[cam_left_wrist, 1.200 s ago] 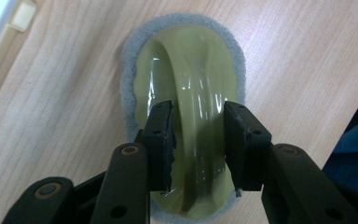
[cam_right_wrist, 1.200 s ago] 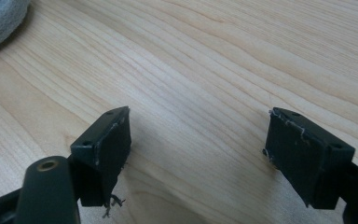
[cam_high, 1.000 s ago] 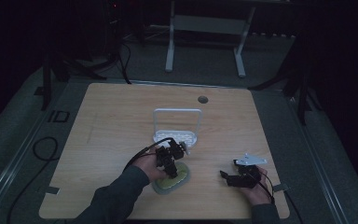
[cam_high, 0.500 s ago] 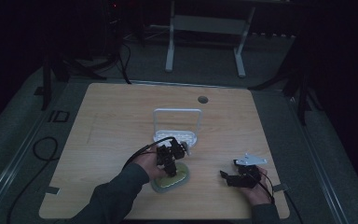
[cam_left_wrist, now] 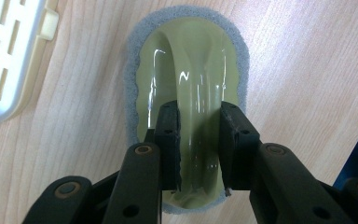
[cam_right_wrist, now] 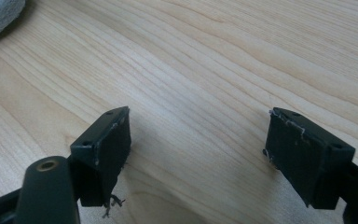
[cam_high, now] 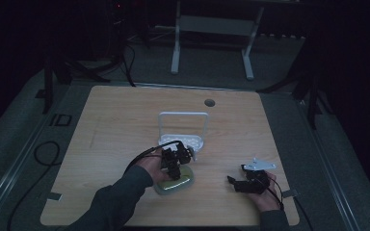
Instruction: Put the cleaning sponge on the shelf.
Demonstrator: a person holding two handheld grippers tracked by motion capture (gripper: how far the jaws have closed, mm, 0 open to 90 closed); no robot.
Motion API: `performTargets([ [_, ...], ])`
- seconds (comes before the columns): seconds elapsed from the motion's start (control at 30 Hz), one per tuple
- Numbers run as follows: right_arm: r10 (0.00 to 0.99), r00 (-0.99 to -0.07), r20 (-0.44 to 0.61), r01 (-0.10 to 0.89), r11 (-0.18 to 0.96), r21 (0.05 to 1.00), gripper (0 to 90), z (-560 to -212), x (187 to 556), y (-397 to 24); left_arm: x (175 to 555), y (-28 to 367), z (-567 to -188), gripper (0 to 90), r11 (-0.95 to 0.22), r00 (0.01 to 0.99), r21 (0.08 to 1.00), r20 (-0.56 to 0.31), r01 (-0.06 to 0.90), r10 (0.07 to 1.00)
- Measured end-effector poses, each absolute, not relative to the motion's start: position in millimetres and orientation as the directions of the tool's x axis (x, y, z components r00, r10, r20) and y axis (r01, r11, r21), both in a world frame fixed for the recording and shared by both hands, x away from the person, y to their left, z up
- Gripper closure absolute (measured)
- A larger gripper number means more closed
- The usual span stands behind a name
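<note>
— High view: a pale wooden table point(cam_high: 125, 125) with a round hole point(cam_high: 209, 103) near the far edge, and the room around it very dark. What sits on it?

— A white rack point(cam_high: 183, 132) mid-table, and just in front of it a scrubbing pad point(cam_high: 176, 182). The left gripper point(cam_left_wrist: 199, 140) has just closed and pinches the pad's glossy green handle point(cam_left_wrist: 198, 93). The right gripper point(cam_right_wrist: 198, 154) rests apart on bare wood, jaws spread wide, holding nothing.

— Anything unclear?

— The far frame legs fade into shadow; the rack is cut off in the left gripper view.

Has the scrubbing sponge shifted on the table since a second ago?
No. The sponge lies at the same spot just in front of the white rack, left gripper over it.
</note>
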State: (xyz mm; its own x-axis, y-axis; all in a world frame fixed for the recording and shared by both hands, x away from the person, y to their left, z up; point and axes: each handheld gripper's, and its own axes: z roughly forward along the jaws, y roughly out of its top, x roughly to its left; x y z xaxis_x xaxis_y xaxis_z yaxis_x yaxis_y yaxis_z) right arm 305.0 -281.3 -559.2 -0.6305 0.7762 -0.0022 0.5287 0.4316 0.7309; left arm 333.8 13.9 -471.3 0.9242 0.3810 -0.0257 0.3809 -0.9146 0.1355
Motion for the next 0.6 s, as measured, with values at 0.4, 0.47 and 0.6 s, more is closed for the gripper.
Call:
performTargets([
  [0.4, 0.775, -0.632, -0.002, 0.528, 0.433, 0.731, 21.7, -559.2, 305.7, -281.5, 334.7, 14.9, -468.5, 71.9, -0.935, 0.945, 0.162, 0.028, 0.316, 0.325],
  [0.47, 0.775, -0.632, -0.001, 0.528, 0.432, 0.731, 21.7, -559.2, 305.8, -281.5, 335.2, 15.1, -467.7, 71.9, -0.936, 0.947, 0.165, 0.035, 0.31, 0.319],
  [0.6, 0.774, -0.633, -0.003, 0.527, 0.434, 0.731, 21.7, -559.2, 306.0, -281.5, 335.7, 16.1, -465.8, 71.9, -0.94, 0.95, 0.169, 0.052, 0.297, 0.309],
])
